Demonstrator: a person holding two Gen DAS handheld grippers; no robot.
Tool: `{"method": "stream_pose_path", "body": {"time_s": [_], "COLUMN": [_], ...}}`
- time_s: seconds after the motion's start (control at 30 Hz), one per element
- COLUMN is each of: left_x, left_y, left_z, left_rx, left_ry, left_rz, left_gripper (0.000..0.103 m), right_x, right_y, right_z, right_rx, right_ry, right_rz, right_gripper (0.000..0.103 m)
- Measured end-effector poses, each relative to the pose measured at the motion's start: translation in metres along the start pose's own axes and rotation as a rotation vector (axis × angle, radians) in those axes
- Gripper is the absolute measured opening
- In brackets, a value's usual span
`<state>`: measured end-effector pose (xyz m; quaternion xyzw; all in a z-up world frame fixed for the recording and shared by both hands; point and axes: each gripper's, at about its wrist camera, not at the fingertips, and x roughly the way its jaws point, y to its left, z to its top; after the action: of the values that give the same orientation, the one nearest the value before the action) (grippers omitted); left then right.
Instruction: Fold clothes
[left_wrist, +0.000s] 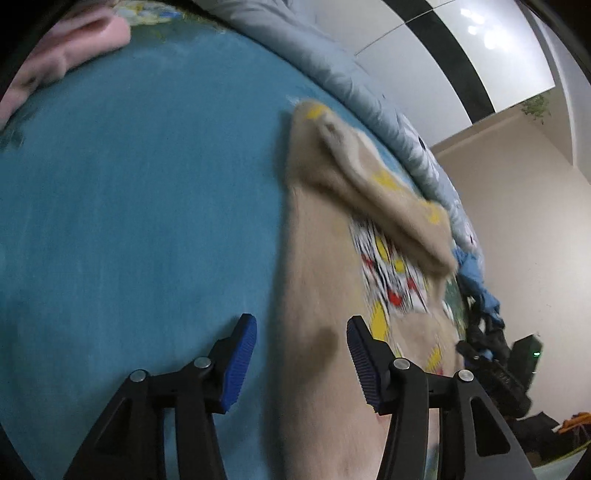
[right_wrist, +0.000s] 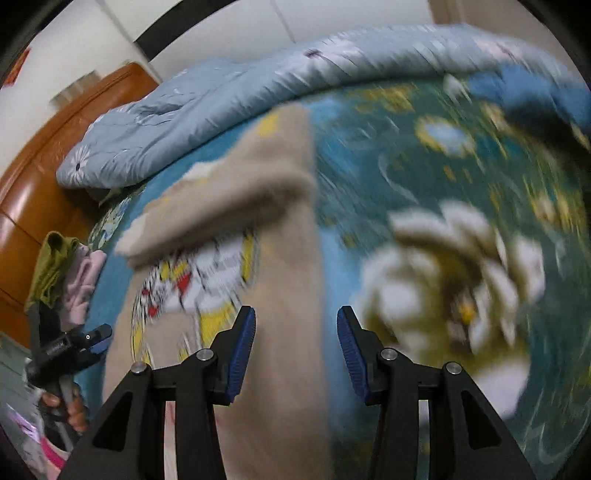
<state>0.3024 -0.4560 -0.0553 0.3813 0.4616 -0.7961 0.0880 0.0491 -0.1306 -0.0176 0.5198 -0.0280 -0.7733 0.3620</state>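
A beige sweater (left_wrist: 321, 295) with a cartoon print lies flat on the blue bed cover (left_wrist: 140, 206). One sleeve (left_wrist: 373, 184) is folded across its chest. My left gripper (left_wrist: 301, 332) is open and empty above the sweater's left edge. In the right wrist view the same sweater (right_wrist: 284, 280) lies under my right gripper (right_wrist: 295, 325), which is open and empty above its right edge. The folded sleeve (right_wrist: 236, 210) crosses the print. The right view is blurred by motion. The other gripper (right_wrist: 74, 343) shows at the far left, held in a hand.
A grey-blue quilt (right_wrist: 229, 99) is bunched along the far side of the bed. Pink clothes (left_wrist: 70, 51) lie at the far left, with an olive and a pink garment (right_wrist: 62, 273) piled by the wooden headboard (right_wrist: 40, 177). A blue garment (left_wrist: 476, 273) lies at the right.
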Motion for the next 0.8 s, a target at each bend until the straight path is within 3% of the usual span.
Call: {"method": "stream_pose_path", "body": {"time_s": [0.2,0.4,0.6,0.7,0.77,0.8], "left_x": [-0.005,-0.014,-0.016,-0.018,-0.026,-0.025], "left_y": [-0.009,0.000,0.000,0.000,0.005,0.007], "left_z": [-0.042,-0.070,-0.086,-0.087,-0.089,-0.090], "left_rx": [0.018,-0.050,-0.068,-0.077,-0.084,-0.094], "left_ry": [0.073,0.136,0.137,0.111,0.102,0.099], "left_rz": [-0.056,-0.209,-0.285,-0.303,-0.293,-0.285], "left_gripper": [0.057,0.058,0.058,0.054,0.038,0.033], "right_x": [-0.006,-0.014,-0.020,-0.015,-0.014,-0.015], "right_y": [-0.003,0.007,0.002,-0.015,-0.022,-0.023], "right_z": [-0.044,-0.078,-0.090,-0.087,-0.087,-0.088], "right_rx": [0.016,0.003,0.055,0.154,0.200,0.209], "right_ry": [0.053,0.074,0.023,0.003,-0.005,-0.009], "right_rz": [0.134,0.269,0.345,0.356,0.362,0.353], "right_gripper": [0.047,0.048,0.048,0.047,0.039,0.028]}}
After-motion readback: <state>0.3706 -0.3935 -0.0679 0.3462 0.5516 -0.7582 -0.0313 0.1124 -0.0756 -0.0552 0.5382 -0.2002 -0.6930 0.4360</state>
